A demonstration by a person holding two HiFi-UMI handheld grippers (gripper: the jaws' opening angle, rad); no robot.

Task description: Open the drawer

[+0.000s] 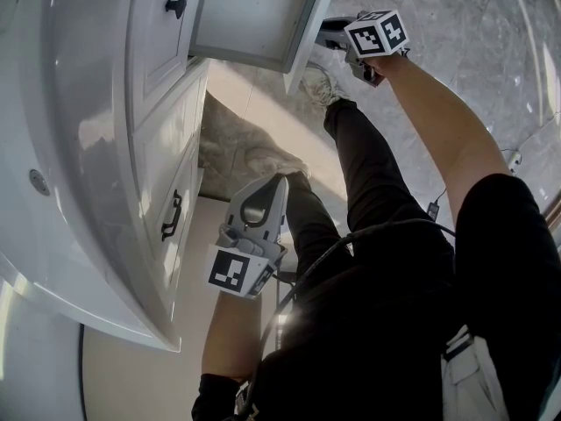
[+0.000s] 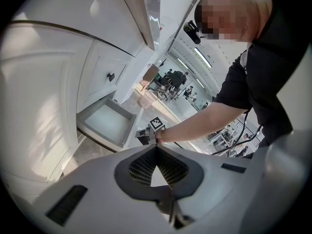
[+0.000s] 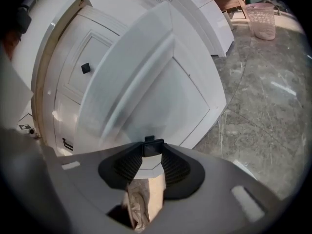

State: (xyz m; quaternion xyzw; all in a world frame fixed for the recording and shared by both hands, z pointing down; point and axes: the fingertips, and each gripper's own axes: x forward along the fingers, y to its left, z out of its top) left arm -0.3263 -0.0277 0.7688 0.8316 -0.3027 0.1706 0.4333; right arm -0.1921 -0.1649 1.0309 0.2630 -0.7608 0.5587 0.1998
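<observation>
drawer [image 1: 254, 11]: stood pulled out | right hand-held gripper [image 3: 151, 153]: clamped on knob [image 3: 152, 146] | left hand-held gripper [image 2: 156, 147]: closed, empty

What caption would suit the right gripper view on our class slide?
Right gripper pinching the small black square knob of the pulled-out white drawer above a grey marble floor.

grey marbled stone floor [image 3: 263, 96], pale pink plastic basket [image 3: 262, 19] beside white units [image 3: 204, 9], bright ceiling strip lights [image 2: 202, 57]

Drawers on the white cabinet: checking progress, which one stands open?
The drawer whose knob the right gripper clamps: it juts out, inside showing. The fronts with the free knob and bar handle sit flush.
</observation>
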